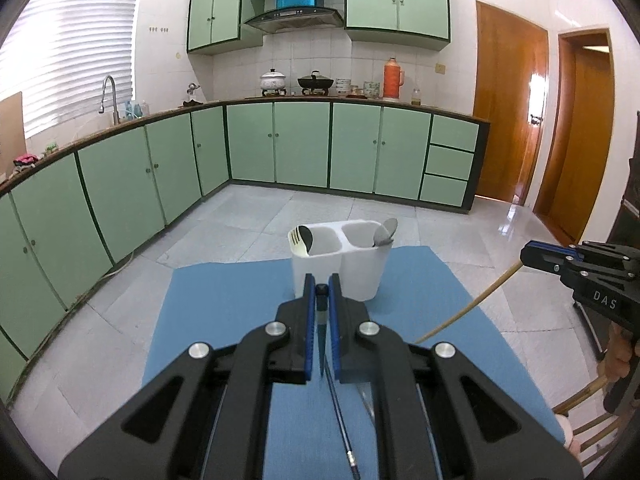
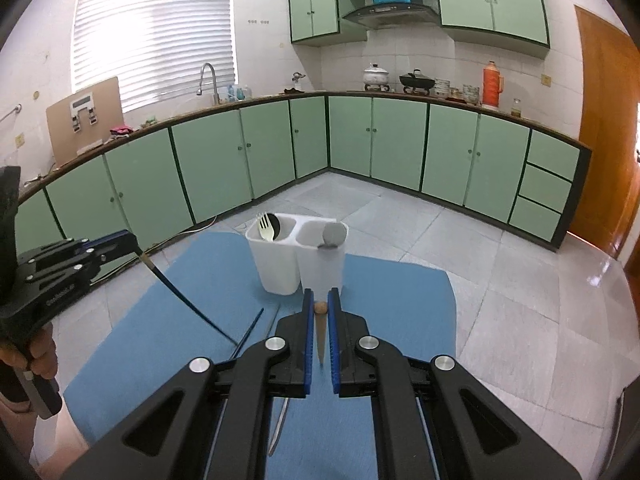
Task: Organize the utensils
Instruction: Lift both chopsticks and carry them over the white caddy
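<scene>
Chopstick ends clamped in each gripper: left gripper (image 1: pixel 321 289)'s dark chopstick (image 2: pixel 188 300) and right gripper (image 2: pixel 320 306)'s wooden chopstick (image 1: pixel 468 307), both slanting downward.

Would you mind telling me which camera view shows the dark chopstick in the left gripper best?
The right wrist view: there the dark chopstick shows along most of its length, slanting down from the left gripper to the blue mat. The left wrist view gives only a foreshortened end-on look between the fingers.

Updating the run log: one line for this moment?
left hand-held gripper: shut on dark chopstick | right hand-held gripper: shut on wooden chopstick | caddy: upright
</scene>
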`<state>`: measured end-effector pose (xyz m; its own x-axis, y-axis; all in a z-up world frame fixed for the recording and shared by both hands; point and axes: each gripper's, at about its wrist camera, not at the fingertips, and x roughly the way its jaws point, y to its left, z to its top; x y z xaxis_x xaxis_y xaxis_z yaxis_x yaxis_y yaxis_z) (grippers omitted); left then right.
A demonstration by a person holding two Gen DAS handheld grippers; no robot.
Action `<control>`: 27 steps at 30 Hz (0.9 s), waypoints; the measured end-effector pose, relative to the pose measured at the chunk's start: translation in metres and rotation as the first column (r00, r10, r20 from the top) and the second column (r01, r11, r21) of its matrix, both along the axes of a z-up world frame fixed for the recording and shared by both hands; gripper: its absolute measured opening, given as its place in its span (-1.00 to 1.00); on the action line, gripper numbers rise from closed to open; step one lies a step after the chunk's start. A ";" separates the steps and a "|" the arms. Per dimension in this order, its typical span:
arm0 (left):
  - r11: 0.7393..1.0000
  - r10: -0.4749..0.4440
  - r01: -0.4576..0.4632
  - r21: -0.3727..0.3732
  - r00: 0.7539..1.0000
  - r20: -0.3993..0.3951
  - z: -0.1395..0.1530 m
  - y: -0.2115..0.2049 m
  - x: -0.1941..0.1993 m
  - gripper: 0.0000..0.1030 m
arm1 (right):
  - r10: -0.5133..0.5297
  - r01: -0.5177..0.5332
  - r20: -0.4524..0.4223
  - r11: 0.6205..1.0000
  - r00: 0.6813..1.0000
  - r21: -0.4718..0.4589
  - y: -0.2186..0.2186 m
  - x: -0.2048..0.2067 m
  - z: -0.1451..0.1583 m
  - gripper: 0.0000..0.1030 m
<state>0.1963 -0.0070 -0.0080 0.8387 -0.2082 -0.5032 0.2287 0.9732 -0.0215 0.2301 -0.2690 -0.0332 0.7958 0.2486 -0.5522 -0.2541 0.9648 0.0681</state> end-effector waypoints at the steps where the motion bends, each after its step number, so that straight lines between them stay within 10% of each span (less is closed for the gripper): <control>1: 1.000 0.002 -0.002 -0.014 1.000 -0.004 0.002 0.001 0.004 -0.89 | 0.001 -0.001 0.002 1.000 1.000 0.000 0.000 0.001 0.002 -0.87; 27: 0.994 0.010 0.012 -0.104 0.979 0.203 0.101 0.004 0.047 -0.89 | 0.072 -0.074 0.190 0.997 0.979 0.005 0.016 0.050 0.112 -0.87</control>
